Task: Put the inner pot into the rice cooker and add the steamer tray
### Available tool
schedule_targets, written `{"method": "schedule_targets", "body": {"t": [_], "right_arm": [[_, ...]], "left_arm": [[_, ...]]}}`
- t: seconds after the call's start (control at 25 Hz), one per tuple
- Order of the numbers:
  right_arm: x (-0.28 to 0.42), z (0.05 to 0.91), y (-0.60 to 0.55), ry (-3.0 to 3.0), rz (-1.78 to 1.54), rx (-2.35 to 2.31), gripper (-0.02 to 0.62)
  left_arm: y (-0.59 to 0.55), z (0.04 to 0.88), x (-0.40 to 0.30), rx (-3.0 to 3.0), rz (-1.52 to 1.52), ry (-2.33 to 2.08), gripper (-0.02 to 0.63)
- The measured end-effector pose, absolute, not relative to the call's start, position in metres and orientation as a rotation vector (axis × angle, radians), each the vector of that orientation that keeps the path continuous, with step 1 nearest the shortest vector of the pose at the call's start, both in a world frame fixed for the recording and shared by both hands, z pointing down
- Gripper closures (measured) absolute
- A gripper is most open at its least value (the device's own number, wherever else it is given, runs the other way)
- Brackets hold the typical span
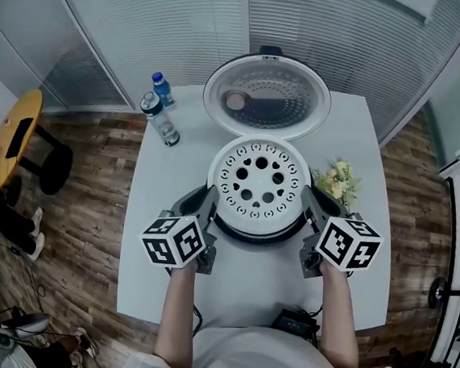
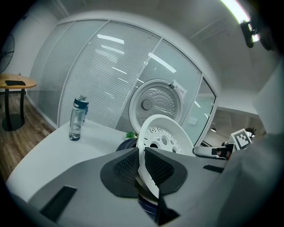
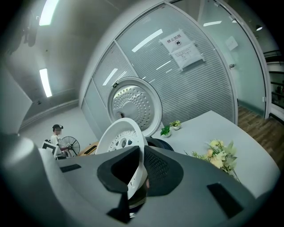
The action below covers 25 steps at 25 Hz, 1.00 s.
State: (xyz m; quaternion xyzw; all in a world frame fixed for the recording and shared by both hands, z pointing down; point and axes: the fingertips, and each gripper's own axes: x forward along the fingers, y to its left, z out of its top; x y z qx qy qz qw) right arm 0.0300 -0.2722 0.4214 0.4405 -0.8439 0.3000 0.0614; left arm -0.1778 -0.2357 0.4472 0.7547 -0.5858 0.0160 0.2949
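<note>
The white steamer tray (image 1: 258,181), pierced with round holes, hangs just over the mouth of the dark rice cooker (image 1: 251,234) at the table's middle. My left gripper (image 1: 210,204) is shut on the tray's left rim (image 2: 143,166). My right gripper (image 1: 309,201) is shut on its right rim (image 3: 137,175). The cooker's round lid (image 1: 266,98) stands open behind it. Under the tray, a metal pot rim (image 2: 144,191) shows between the jaws; the rest of the inner pot is hidden.
Two water bottles (image 1: 161,109) stand at the table's (image 1: 173,190) back left. A small flower bunch (image 1: 338,180) lies right of the cooker. A black cable plug (image 1: 296,321) sits at the near edge. A yellow side table (image 1: 12,139) stands off left.
</note>
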Motion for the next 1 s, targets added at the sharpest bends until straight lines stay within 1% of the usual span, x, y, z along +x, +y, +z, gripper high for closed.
{"method": "schedule_targets", "body": {"t": [0.52,1.0], "right_arm": [[0.031,0.433,-0.280,-2.533,0.877,1.317,0.548],[0.025,0.443,-0.288,-2.474,0.690,1.291,0.544]], "left_arm": [[-0.243,0.458,-0.173,2.013,0.110,-1.576,0.565],[-0.249,0.466,-0.175,2.016,0.184,-1.596,0.549]]}}
